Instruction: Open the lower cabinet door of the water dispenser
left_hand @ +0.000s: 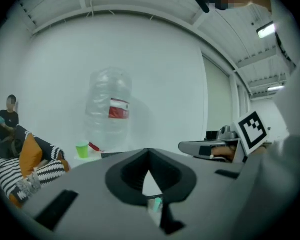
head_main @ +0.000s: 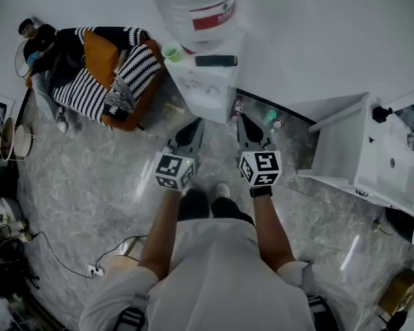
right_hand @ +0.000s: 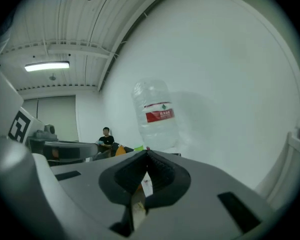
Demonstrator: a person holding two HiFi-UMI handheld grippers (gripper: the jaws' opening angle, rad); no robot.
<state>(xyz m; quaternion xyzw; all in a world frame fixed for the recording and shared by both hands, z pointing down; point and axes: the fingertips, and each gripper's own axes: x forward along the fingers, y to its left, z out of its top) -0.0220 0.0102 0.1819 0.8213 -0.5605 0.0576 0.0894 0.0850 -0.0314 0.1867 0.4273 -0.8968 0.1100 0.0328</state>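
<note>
The white water dispenser (head_main: 205,88) stands against the wall with a large clear bottle (head_main: 193,5) on top. A green cup (head_main: 171,52) and a black flat object (head_main: 216,61) lie on its top. Its lower cabinet door is hidden from above and behind the jaws in both gripper views. My left gripper (head_main: 195,128) and right gripper (head_main: 244,121) hover side by side just in front of the dispenser, both shut and empty, touching nothing. The bottle (left_hand: 110,115) rises above the left gripper (left_hand: 149,153). It also shows as the bottle (right_hand: 157,116) above the right gripper (right_hand: 146,153).
An armchair (head_main: 121,74) with a striped blanket stands left of the dispenser, and a person (head_main: 38,43) sits beyond it. A white cabinet (head_main: 345,143) stands at the right. Small items (head_main: 270,118) lie on the floor beside the dispenser. A power strip (head_main: 93,271) lies at lower left.
</note>
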